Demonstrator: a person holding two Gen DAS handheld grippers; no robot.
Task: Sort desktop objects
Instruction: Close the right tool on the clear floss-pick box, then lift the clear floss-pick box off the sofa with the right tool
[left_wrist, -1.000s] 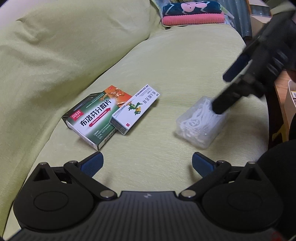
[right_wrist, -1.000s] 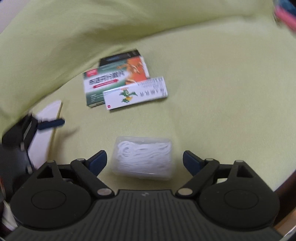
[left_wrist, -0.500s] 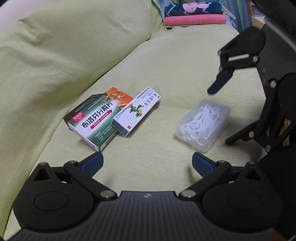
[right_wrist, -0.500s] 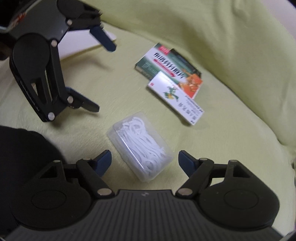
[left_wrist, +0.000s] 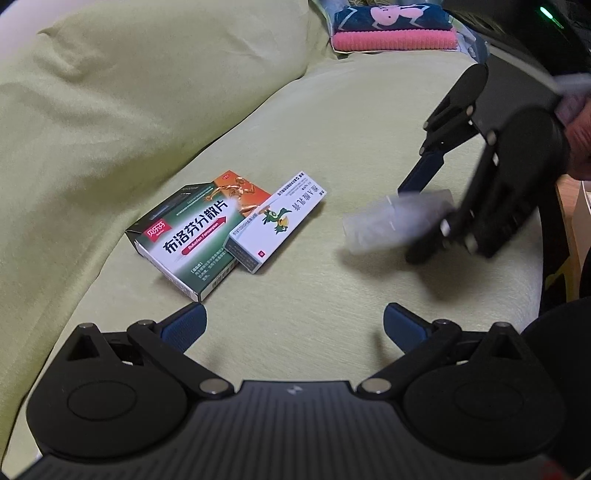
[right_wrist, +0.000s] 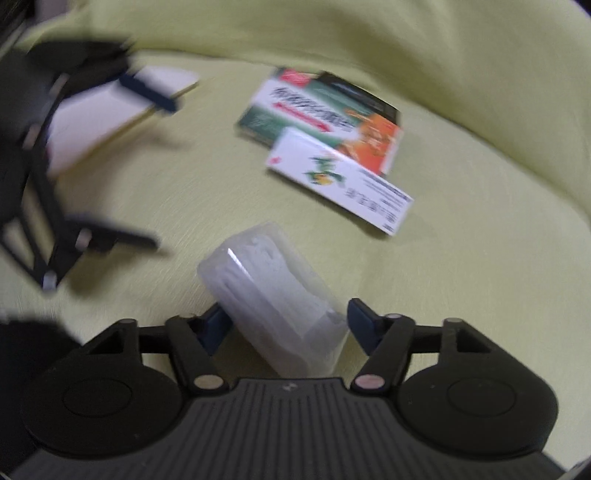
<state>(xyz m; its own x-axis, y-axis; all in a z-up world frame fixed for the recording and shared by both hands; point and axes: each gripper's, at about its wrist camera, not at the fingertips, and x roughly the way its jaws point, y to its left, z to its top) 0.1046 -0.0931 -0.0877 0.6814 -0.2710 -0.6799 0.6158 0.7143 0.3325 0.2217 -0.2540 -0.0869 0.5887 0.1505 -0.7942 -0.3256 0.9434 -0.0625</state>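
The clear plastic box of white floss picks (right_wrist: 273, 291) is motion-blurred in both views, so whether the right gripper's (right_wrist: 286, 325) blue-padded fingers (right_wrist: 360, 321) touch it cannot be told. Beyond that box, print on the white rectangular carton (right_wrist: 343, 177) is unreadable.

medicine boxes (left_wrist: 207, 236): 2
clear plastic box of floss picks (right_wrist: 275, 295): 1
folded towels (left_wrist: 395, 27): 2
tools (left_wrist: 291, 325): 2
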